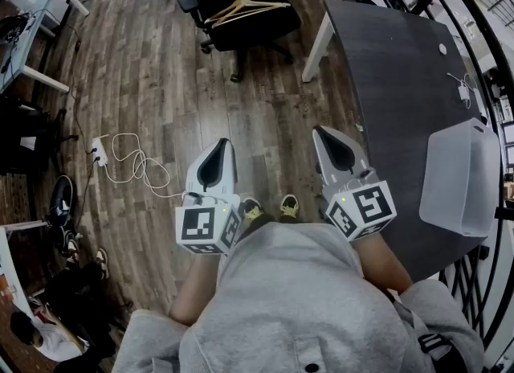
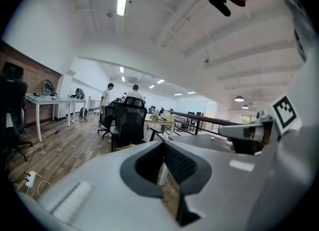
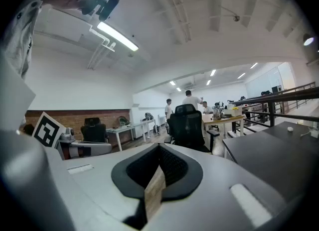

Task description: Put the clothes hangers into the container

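Left gripper point(image 1: 217, 154) jaws pressed together, nothing in them. Right gripper point(image 1: 329, 140) likewise closed and empty. Both are held over the wood floor point(image 1: 161, 82). Container point(image 1: 458, 178) sits on the table point(image 1: 385, 66) at right. Farther off, clothes hangers point(image 1: 245, 11), maybe two or three, lie on a black chair point(image 1: 253, 32).

Left gripper point(image 2: 165, 175) fingers pressed together, facing a black chair point(image 2: 128, 124) (wood floor point(image 2: 60, 150) beneath).
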### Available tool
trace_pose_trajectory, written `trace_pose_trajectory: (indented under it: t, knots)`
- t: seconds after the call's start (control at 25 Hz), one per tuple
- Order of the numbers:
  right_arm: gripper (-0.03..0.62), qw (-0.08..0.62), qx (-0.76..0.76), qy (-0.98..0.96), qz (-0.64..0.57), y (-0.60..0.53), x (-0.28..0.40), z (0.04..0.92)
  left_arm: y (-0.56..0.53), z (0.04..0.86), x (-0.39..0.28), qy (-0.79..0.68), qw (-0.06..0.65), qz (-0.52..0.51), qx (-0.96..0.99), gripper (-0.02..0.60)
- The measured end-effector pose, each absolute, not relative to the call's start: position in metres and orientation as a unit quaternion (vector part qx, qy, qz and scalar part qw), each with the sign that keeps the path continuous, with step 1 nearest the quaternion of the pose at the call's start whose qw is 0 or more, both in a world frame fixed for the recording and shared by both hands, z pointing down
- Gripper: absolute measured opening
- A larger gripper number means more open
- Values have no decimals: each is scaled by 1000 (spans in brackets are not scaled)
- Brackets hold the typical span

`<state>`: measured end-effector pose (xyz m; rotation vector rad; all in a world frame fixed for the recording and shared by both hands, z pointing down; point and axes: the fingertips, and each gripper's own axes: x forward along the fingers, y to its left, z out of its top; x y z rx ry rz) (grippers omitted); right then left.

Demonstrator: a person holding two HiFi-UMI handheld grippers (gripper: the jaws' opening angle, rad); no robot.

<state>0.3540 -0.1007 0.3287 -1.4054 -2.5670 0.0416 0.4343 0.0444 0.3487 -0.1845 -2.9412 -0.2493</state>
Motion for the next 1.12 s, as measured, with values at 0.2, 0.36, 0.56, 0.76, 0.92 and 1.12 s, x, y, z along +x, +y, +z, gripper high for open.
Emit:
trace_pose_trajectory:
  t: [0.2, 0.36, 0.56, 0.76, 0.92, 1.12]
  knots:
    - [0, 106, -480, -870, 25, -92, 362, 324, 49, 345, 441, -991, 87, -88, -53, 12]
    - [0, 103, -480, -871, 24, -80, 370, 319, 61, 342, 449, -991, 83, -94, -49, 12]
    - [0, 96, -495, -863, 19, -59, 386, 315, 83, 339, 463, -990, 74, -106, -51, 12]
    - [0, 93, -504, -859, 5, -36, 403, 312, 104, 339, 479, -990, 65, -114, -55, 12]
    - [0, 87, -507, -857, 5, -25, 410, 308, 115, 339, 488, -990, 63, -116, -56, 12]
    - [0, 84, -502, -861, 7, -20, 414, 304, 122, 335, 497, -990, 61, -119, -49, 12]
